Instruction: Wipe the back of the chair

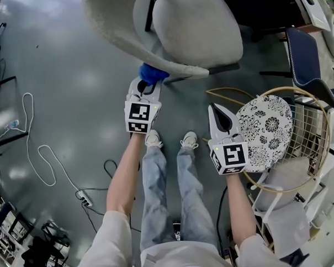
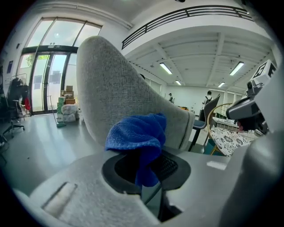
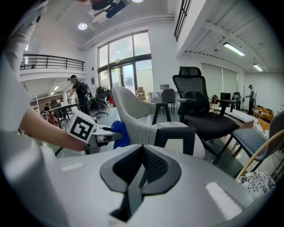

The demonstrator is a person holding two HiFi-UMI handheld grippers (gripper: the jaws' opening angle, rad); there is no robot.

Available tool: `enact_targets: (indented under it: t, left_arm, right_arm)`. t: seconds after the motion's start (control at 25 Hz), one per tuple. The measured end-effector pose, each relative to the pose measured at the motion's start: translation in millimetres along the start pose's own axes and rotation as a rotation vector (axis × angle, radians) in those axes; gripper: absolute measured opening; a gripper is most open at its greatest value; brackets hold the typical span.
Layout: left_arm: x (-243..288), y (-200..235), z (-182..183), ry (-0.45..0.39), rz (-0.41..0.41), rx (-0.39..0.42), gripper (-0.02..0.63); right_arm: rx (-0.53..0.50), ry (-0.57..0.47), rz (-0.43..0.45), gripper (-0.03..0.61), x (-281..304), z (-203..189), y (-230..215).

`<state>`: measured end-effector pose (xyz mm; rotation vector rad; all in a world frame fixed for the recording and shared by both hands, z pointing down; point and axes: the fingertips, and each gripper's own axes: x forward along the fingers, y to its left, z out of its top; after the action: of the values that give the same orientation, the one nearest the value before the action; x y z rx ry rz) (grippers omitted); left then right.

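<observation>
Head view: our left gripper (image 1: 148, 86), fingers clamped on the blue cloth (image 1: 152, 74), at the chair back (image 1: 113, 31); right gripper (image 1: 215, 111) fingers together, empty.

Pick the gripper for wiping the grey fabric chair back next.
Left. The left gripper is shut on the blue microfibre cloth, right at the grey fabric chair back. The right gripper is shut, empty, and hangs farther from it.

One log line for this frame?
left gripper: shut on blue cloth | blue cloth: at grey chair back | right gripper: shut, empty, away from chair
</observation>
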<state>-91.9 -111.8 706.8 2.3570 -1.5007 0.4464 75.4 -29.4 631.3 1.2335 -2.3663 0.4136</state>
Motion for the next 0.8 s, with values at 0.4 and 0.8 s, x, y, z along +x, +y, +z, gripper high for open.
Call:
enact_targets:
  t: [0.4, 0.8]
  left_arm:
    - [20, 9, -36, 0.1, 0.01, -0.023, 0.063]
    - [2, 6, -34, 0.087, 0.035, -0.026, 0.061]
  right_arm:
    - [-0.009, 0.022, 0.018, 0.0, 5, -6, 5]
    - [-0.012, 0.027, 0.026, 0.0, 2, -5, 6]
